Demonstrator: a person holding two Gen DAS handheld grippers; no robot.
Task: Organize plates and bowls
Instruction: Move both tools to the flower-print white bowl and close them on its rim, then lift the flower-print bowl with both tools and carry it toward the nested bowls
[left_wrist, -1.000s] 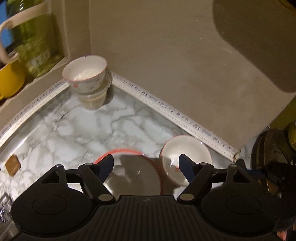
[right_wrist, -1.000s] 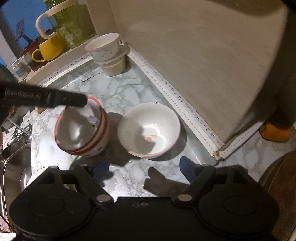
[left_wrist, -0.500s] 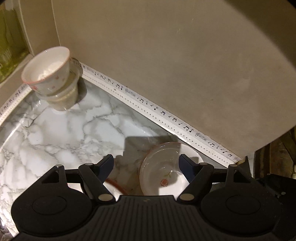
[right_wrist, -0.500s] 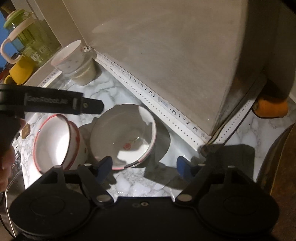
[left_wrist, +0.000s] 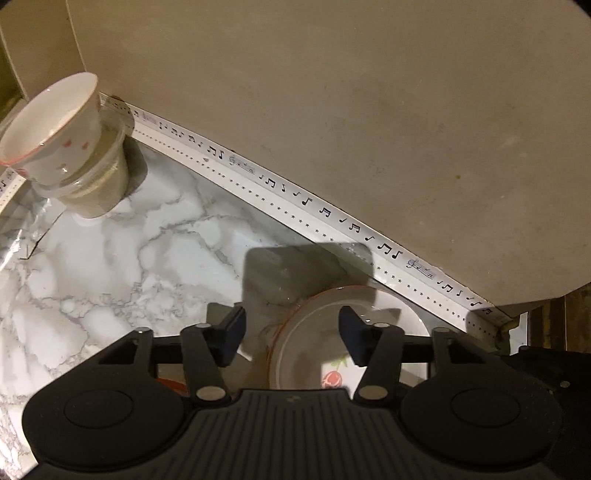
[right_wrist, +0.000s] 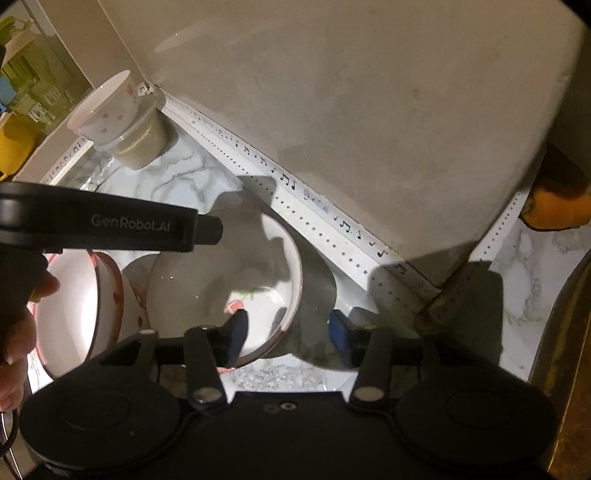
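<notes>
Closing left gripper (left_wrist: 291, 334) and right gripper (right_wrist: 286, 334) straddling flower bowl (right_wrist: 221, 280) rim, neither pinching

Right gripper (right_wrist: 284, 332) fingers closing astride rose bowl (right_wrist: 221, 291) rim, red-rimmed bowl (right_wrist: 74, 314) beside, marble counter (right_wrist: 177, 184).

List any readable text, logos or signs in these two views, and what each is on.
"GenRobot.AI": on the black body of the left tongs, seen from the right wrist.
Music notes and small stars, no words: printed on the white edge strip along the wall.
Green container at far left: any print is too blurred to read.
</notes>
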